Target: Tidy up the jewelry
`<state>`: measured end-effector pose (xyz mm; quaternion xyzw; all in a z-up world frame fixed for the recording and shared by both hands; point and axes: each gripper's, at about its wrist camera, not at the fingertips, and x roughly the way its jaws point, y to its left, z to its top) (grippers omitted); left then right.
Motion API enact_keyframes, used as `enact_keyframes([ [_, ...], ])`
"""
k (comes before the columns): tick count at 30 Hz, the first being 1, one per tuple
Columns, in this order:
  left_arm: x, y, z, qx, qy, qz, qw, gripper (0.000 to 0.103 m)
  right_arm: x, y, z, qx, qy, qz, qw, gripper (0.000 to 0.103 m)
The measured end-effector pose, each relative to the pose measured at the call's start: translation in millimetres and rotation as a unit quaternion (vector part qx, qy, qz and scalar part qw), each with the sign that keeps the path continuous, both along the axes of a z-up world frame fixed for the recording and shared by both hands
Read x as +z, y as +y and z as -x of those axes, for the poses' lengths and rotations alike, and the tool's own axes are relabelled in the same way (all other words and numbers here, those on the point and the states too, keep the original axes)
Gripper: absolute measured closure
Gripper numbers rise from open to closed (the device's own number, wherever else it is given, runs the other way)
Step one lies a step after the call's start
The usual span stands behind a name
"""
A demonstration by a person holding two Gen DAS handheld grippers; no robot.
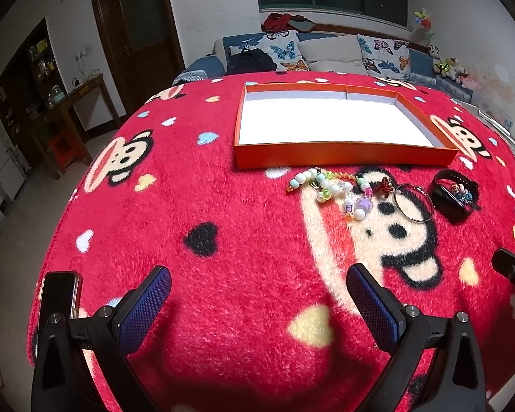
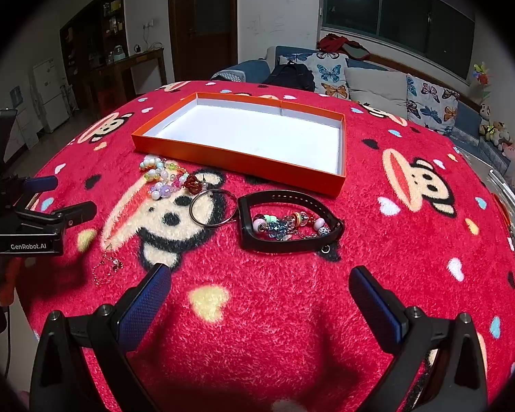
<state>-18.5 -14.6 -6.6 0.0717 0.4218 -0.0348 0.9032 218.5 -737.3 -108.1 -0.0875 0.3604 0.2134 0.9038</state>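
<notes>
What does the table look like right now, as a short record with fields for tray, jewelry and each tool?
tray: orange tray, white inside, nothing in it
jewelry: pastel bead strand, metal ring, black band lying around a bead bracelet, thin chain, all on the red blanket
left tool: open, holding nothing
right tool: open, holding nothing

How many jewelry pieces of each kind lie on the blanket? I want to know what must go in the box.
Beaded strands: 2, pastel, charm beads
Metal ring: 1
Black band: 1
Thin chain: 1
Total: 5
Orange box: nothing inside.
</notes>
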Motion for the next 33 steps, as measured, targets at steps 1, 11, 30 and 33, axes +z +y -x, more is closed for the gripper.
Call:
enact_keyframes([
  [1, -0.1, 0.0, 0.0, 0.0, 0.0, 0.0, 1.0, 0.0, -0.2, 0.0, 0.1, 0.0, 0.0, 0.0, 1.0, 0.0],
  [11, -0.8, 0.2, 2.8, -0.001, -0.002, -0.004, 1.0, 0.0, 0.5, 0.9, 0.5, 0.0, -0.002, 0.001, 1.0, 0.0],
  [30, 1.3, -1.3, 11.5, -0.014, -0.007, 0.001, 0.9999, 0.0, -0.1, 0.8, 1.1, 0.0, -0.001, 0.0, 1.0, 0.0],
  [33, 1.1, 0.1, 12.8, -0.015, -0.006, 0.003, 0.9999, 0.0, -0.3, 0.8, 0.5, 0.0, -0.001, 0.0, 1.0, 0.0],
])
